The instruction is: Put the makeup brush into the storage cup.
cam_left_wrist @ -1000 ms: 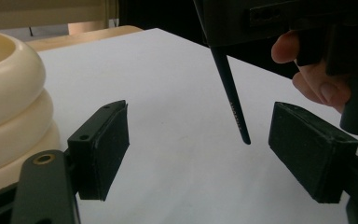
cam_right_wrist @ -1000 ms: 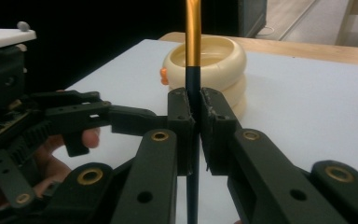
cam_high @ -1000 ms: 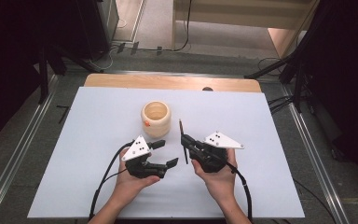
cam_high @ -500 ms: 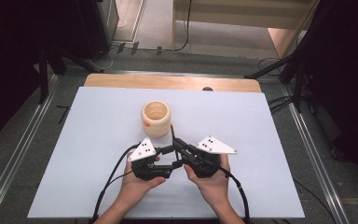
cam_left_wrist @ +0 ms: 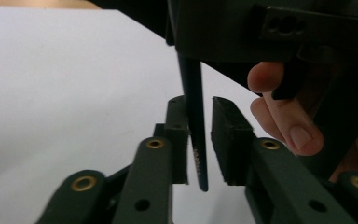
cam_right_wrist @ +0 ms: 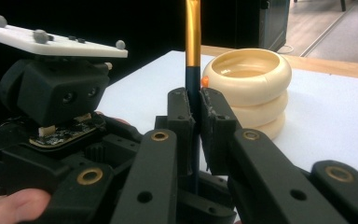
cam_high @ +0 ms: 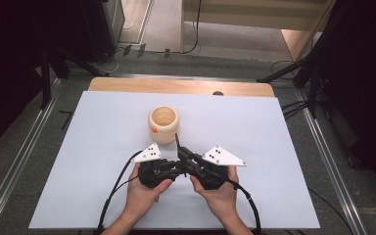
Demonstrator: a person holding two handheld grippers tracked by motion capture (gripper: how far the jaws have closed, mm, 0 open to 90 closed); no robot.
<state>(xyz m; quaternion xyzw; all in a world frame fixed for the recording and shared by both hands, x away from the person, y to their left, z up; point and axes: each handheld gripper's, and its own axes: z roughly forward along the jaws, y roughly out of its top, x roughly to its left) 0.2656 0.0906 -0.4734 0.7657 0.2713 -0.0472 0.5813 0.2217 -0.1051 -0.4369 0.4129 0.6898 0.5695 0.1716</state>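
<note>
A thin brush (cam_high: 176, 141) with a dark handle and a gold band (cam_right_wrist: 192, 32) stands upright in front of me. My right gripper (cam_right_wrist: 193, 100) is shut on the dark handle just below the gold band. My left gripper (cam_left_wrist: 198, 105) faces the right gripper (cam_high: 185, 155) tip to tip near the table's front. Its jaws have just been closing and are now shut on the handle's lower end (cam_left_wrist: 196, 135). A cream ribbed cup (cam_high: 163, 124) with an orange spot stands just beyond the brush tip, close behind the right gripper's jaws (cam_right_wrist: 249, 88).
The white mat (cam_high: 274, 142) covers a wooden table (cam_high: 127, 86) whose far edge shows. Metal rails (cam_high: 27, 156) run along both sides. Cables trail from both grippers toward the front edge.
The right gripper has come in toward the left one, bringing the brush handle between the left jaws. The left jaws have gone from wide apart to closed on it.
</note>
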